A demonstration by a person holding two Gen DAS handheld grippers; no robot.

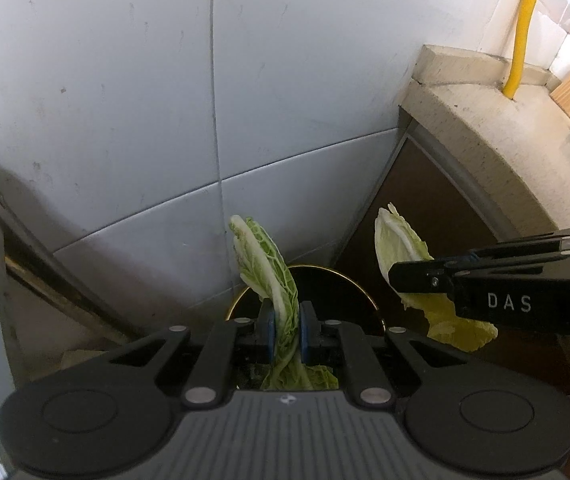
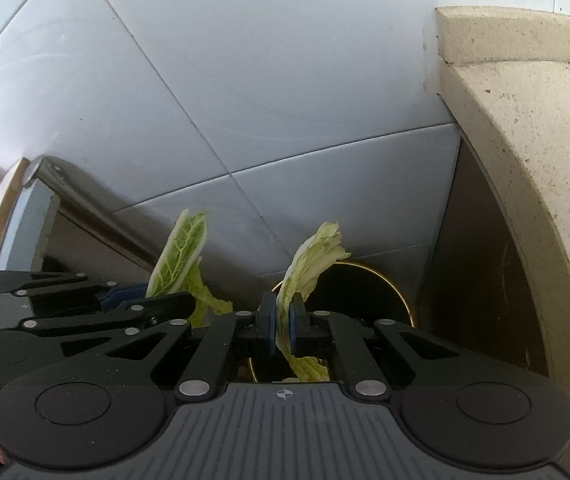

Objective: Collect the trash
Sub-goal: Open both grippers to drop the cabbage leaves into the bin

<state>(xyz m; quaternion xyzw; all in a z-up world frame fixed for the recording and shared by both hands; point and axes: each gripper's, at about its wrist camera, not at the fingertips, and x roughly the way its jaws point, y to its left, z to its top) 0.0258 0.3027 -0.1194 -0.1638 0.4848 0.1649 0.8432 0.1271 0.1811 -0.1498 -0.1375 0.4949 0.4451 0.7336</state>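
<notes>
A wall of large pale tiles [image 1: 125, 100] is seen behind, with a speckled stone worktop [image 1: 485, 128] on the right, a yellow hose [image 1: 525, 20] rising from it and a dark cabinet front [image 1: 425, 208] set beneath. Low in the corner a dark round bin with a gold rim [image 1: 337, 288] stands against the wall. A green cabbage leaf [image 1: 269, 264] is clamped in the left tongs [image 1: 285, 330] and a paler cabbage leaf [image 2: 309, 256] in the right tongs [image 2: 283, 326], both held above the bin.
</notes>
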